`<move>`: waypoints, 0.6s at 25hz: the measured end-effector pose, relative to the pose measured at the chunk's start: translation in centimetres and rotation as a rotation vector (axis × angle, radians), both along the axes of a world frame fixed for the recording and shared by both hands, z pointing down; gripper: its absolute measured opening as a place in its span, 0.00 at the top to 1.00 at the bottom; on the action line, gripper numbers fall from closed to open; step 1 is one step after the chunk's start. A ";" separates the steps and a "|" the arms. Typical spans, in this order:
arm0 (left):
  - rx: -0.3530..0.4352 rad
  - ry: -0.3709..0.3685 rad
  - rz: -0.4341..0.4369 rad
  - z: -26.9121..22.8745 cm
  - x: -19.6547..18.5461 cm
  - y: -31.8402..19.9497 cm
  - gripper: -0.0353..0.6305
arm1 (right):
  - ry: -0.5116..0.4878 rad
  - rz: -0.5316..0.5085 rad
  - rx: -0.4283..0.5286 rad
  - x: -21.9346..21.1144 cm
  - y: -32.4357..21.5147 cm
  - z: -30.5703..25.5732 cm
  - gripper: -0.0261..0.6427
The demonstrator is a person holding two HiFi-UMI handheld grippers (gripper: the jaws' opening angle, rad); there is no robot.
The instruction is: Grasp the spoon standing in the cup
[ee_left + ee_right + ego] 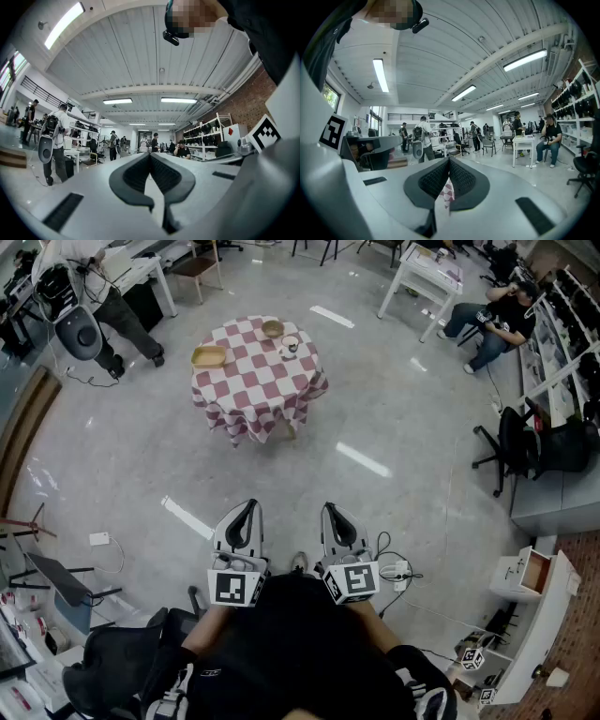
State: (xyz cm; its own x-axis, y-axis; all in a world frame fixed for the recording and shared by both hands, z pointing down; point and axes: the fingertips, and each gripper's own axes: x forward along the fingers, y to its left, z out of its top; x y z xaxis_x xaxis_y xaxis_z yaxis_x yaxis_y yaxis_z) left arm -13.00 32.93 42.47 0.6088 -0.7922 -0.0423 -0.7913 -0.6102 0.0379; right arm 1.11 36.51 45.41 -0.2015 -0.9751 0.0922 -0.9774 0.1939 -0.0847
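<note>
- Cup (pixel 290 347) with the spoon (pixel 292 341) stood on the round checked-cloth table (pixel 258 385), beside a wooden bowl (pixel 273 329) and tray (pixel 209 357).
- Left gripper (pixel 250 505) and right gripper (pixel 330 508), jaws pressed together, hung well short of the table, glossy floor (pixel 375 427) between.

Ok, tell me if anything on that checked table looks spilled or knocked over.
Nothing stands out. On the red-and-white checked tablecloth, the tan rectangular tray, the round tan bowl and the small white cup sit apart, upright; no spill shows from this distance.

Checkered-cloth table (pixel 258 382) with tray (pixel 209 357), bowl (pixel 273 329), cup (pixel 291 345)
</note>
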 end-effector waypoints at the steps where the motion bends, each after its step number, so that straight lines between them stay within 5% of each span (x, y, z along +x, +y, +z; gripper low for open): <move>1: 0.015 0.012 0.003 -0.5 0.3 0.2 0.93 | -0.002 0.000 0.002 0.1 0.1 -0.1 0.93; 15: 0.033 0.028 -0.024 -0.9 3.6 1.5 0.93 | -0.023 -0.053 0.024 3.0 1.1 -0.4 0.93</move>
